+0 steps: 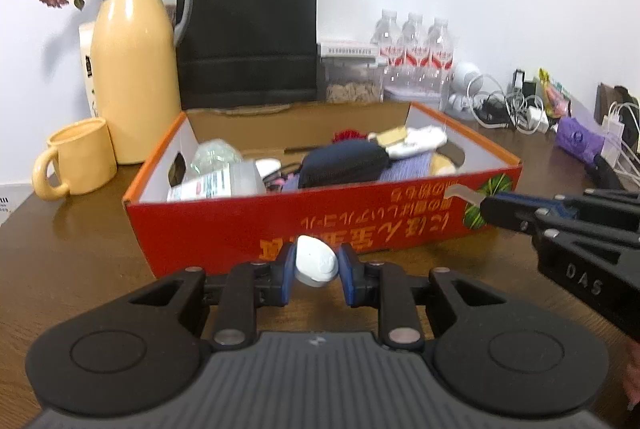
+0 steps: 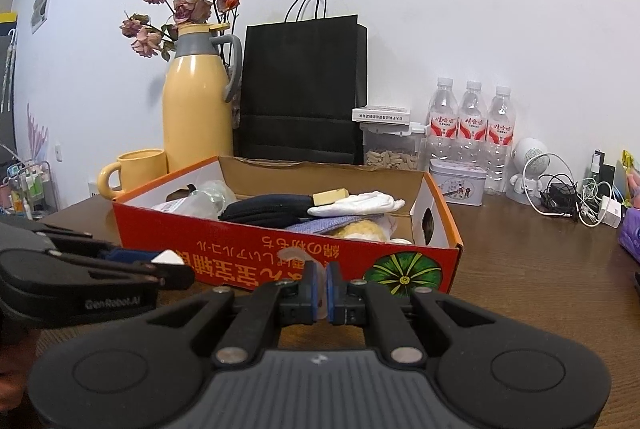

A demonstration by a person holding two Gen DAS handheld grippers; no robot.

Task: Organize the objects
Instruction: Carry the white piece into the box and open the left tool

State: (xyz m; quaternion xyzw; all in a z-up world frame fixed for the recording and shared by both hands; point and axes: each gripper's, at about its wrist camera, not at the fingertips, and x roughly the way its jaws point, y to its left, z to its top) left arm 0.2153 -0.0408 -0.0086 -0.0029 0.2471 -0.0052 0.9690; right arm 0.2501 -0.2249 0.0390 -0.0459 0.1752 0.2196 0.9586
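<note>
Between the pads of my left tool [image 1: 317, 264] sits a small white plastic piece [image 1: 316, 261], pinched from both sides with its rounded top standing clear above the blue pads. I hold it low in the pads, I think, so that it cannot twist out on the way over the wall of the box. My left tool is narrow, closed on that piece, and it hangs just in front of the red side of the cardboard box [image 1: 360, 229], above the brown desk [image 1: 80, 261].

My right tool [image 2: 319, 283] is closed nearly to nothing, and a thin pale strip [image 1: 460, 193] pokes out past its tip. What the strip is I cannot tell; it looks flat and light. That tool also waits near the front of the box, off to the right of the left one and apart from it.

The box is open at the top and already part full: a clear bottle [image 1: 216, 181] lying on its side, a dark pouch [image 1: 344, 163], white cloth [image 1: 420, 141]. I judge that both held things belong in there, and the free room seems to lie toward the middle. The yellow jug [image 1: 132, 69] and mug [image 1: 76, 161] stand beside the box, out of my way.
</note>
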